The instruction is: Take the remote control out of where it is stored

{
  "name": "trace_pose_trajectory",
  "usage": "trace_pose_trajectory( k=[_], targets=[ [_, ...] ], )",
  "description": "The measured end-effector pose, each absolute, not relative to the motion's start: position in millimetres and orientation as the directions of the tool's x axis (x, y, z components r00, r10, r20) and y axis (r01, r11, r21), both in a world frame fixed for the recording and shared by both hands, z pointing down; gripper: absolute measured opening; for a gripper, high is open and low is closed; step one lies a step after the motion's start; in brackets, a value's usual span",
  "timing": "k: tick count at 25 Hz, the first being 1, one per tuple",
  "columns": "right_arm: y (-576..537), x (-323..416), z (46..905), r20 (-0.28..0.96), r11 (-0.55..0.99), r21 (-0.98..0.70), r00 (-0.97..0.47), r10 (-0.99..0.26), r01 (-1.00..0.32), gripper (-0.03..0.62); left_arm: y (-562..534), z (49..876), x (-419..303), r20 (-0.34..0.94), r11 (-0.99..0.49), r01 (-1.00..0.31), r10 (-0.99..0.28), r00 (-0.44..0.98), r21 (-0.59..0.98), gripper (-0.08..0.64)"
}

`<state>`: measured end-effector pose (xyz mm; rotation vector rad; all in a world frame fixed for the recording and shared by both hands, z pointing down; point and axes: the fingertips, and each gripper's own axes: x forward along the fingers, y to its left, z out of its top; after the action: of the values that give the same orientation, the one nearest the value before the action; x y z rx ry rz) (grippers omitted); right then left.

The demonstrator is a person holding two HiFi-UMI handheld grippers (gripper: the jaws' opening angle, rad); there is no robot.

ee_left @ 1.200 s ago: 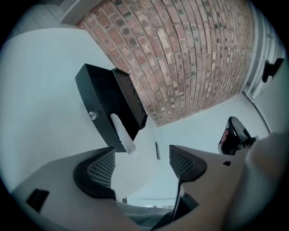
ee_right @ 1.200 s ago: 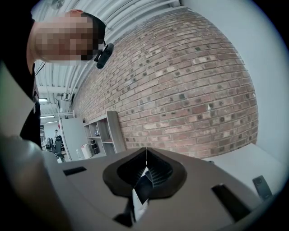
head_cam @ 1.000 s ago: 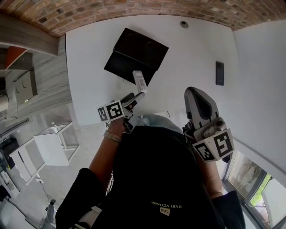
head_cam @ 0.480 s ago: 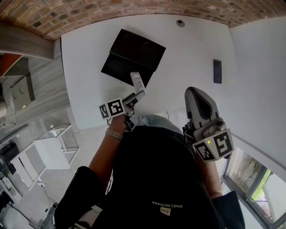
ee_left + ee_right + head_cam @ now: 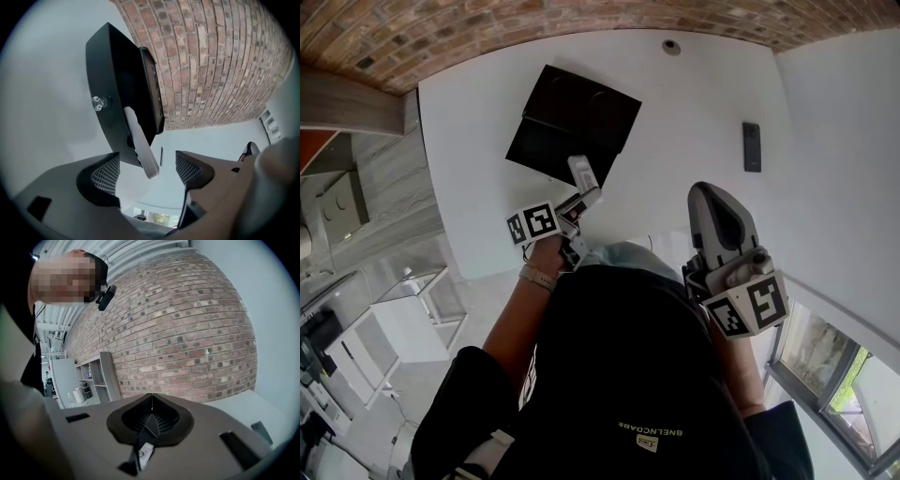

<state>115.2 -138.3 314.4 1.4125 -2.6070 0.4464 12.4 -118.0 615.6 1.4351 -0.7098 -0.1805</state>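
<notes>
Against the frame one second before, the box [image 5: 572, 117] and the remote [image 5: 580, 172] sit a little more to the left in the head view; the left gripper [image 5: 586, 200] keeps about the same place under the remote, and the right gripper [image 5: 712, 199] stays raised at the right, not changed.

In the left gripper view the left gripper [image 5: 146, 176] has its jaws wide apart and grips nothing; the white remote [image 5: 140, 143] comes down slanted from the black box [image 5: 115, 93], and its near end stands between the two pads [image 5: 105, 176]; it is closer to the pad on that view's left, with a gap on each side, so it touches neither; the far part of the remote lies against the dark face of the box, below a small metal knob.

The box rests on the white table [image 5: 694, 122].

The right gripper [image 5: 151, 401] has its jaws fully together, with nothing between them.
</notes>
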Motion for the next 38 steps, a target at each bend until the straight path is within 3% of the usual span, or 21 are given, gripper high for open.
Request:
trace_pose_trajectory(
  k=[12, 17, 23, 30, 38],
  targets=[
    [-142.4, 124.5, 319.1, 0.274, 0.479, -0.192, -0.515, -0.812, -0.857, 0.005, -117.7, 629.1, 23.1, 0.367, 0.193, -0.313, -0.455, 0.811, 0.930, 0.350],
    [-142.8, 127.5, 320.1, 0.276, 0.469, -0.192, -0.506, -0.817, -0.862, 0.005, -115.6, 632.0, 24.6, 0.368, 0.199, -0.310, -0.439, 0.820, 0.930, 0.231],
    [-143.5, 127.5, 320.6, 0.277, 0.467, -0.190, -0.503, -0.818, -0.864, 0.005, -114.2, 631.6, 24.4, 0.356, 0.207, -0.292, -0.434, 0.828, 0.934, 0.214],
    [-143.1, 126.0, 320.1, 0.269, 0.471, -0.196, -0.509, -0.818, -0.860, 0.005, -108.4, 627.3, 25.6, 0.346, 0.197, -0.288, -0.426, 0.836, 0.937, 0.124],
    [-138.7, 124.3, 320.4, 0.266, 0.481, -0.201, -0.520, -0.812, -0.854, 0.005, -108.9, 622.6, 23.7, 0.328, 0.197, -0.265, -0.453, 0.829, 0.944, 0.117]
  ],
)
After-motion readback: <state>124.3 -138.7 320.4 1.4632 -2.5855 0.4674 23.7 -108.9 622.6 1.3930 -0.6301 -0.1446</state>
